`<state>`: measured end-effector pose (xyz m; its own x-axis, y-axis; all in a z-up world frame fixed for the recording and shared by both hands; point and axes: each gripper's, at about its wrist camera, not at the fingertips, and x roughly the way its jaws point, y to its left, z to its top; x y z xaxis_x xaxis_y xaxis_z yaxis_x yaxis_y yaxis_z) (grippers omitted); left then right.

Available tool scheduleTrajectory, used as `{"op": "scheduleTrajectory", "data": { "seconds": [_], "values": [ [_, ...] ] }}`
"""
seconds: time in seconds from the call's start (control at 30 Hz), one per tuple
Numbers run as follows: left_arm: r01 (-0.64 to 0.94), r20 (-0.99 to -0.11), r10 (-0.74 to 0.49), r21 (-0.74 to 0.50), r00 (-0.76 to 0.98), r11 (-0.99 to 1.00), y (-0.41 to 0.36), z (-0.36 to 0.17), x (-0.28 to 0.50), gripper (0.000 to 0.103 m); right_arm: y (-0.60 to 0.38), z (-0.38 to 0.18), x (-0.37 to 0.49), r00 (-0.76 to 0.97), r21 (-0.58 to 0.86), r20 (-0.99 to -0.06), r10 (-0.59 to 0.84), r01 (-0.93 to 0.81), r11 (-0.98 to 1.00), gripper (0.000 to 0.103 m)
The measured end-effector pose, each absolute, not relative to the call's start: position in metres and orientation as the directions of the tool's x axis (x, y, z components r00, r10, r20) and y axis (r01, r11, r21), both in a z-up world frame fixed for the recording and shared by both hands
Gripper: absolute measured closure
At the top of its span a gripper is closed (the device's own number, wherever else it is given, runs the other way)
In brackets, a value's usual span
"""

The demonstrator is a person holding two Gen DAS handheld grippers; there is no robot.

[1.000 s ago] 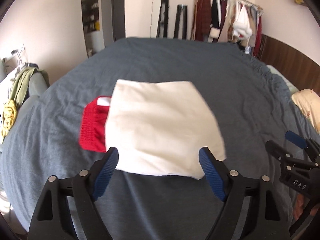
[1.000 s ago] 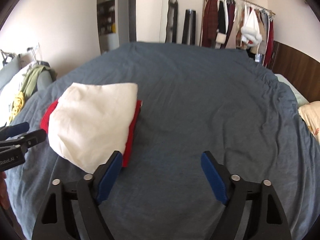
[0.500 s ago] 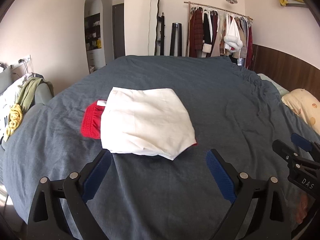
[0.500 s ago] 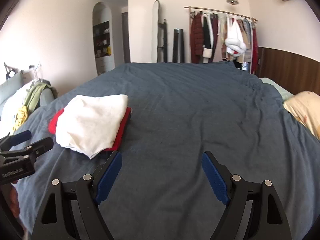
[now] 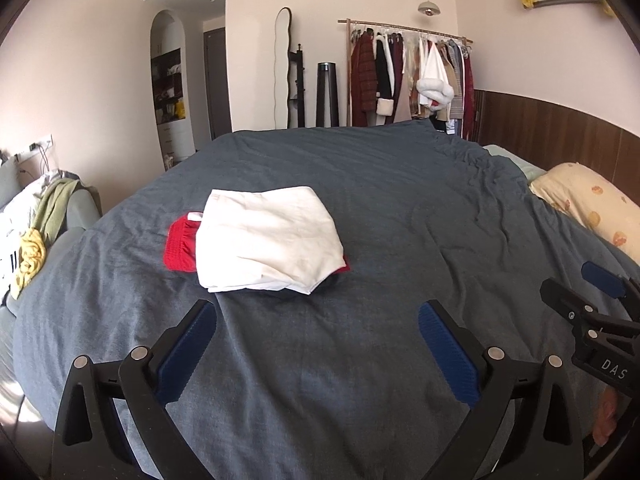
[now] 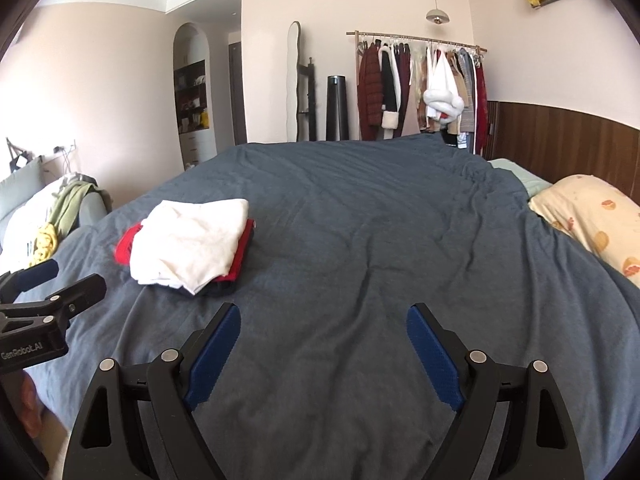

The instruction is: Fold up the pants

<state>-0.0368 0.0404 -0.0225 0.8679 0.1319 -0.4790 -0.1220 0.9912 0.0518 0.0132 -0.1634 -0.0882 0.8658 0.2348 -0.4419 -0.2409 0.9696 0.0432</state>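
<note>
Folded white pants lie on top of a folded red garment on the blue-grey bed. The same stack shows in the right wrist view, white pants over red garment, left of centre. My left gripper is open and empty, held back from the stack's near edge. My right gripper is open and empty over bare bedcover, to the right of the stack. Each gripper shows at the edge of the other's view.
A yellow patterned pillow lies at the bed's right side. A clothes rack stands against the far wall with a mirror. A sofa with piled clothes is at the left.
Both grippers have pulled back and up from the folded stack, which now looks smaller and farther away. The stack itself lies still.
</note>
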Motion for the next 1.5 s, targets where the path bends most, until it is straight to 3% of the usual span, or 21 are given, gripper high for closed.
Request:
{"op": "scheduleTrajectory", "data": {
  "seconds": [1.5],
  "values": [
    [-0.081,-0.468,0.091,0.04,0.879,0.996,0.019,-0.024,-0.072,0.0,-0.196,-0.097,-0.033,0.873,0.035,-0.447,0.195,-0.201,0.979,0.017]
  ]
}}
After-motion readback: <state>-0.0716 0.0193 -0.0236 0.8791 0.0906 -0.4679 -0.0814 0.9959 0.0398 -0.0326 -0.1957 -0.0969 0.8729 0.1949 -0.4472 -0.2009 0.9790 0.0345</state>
